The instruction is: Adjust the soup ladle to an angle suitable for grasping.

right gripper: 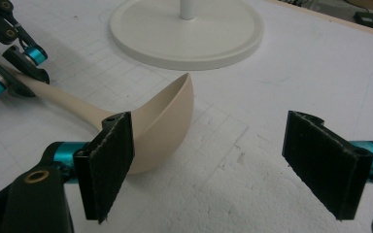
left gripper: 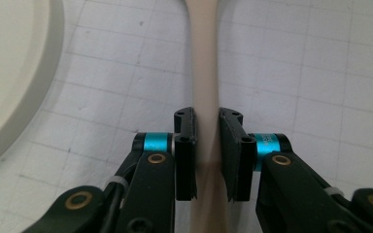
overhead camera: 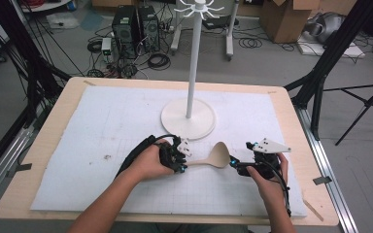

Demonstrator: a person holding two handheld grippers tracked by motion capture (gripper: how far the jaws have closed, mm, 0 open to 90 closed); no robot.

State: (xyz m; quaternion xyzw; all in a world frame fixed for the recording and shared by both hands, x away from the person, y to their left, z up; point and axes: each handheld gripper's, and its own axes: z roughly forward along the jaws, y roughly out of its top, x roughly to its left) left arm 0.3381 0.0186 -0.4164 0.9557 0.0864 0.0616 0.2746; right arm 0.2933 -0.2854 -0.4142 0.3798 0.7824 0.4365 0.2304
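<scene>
Spoons: one beige spoon [overhead camera: 213, 157], lower centre of the high view, lying on the white mat [overhead camera: 102, 126].
Stands: one white stand [overhead camera: 188, 118], above the spoon; top cut off.
Left gripper [left gripper: 206, 145]: clamped on the spoon's handle.
Right gripper [right gripper: 213, 165]: jaws wide apart, just beside the bowl.
Hidden: handle end, behind the left jaws.

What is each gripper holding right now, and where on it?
The left gripper is shut on the beige spoon, jaws clamped across its handle. The right gripper holds nothing; its jaws stand open beside the bowl.
</scene>
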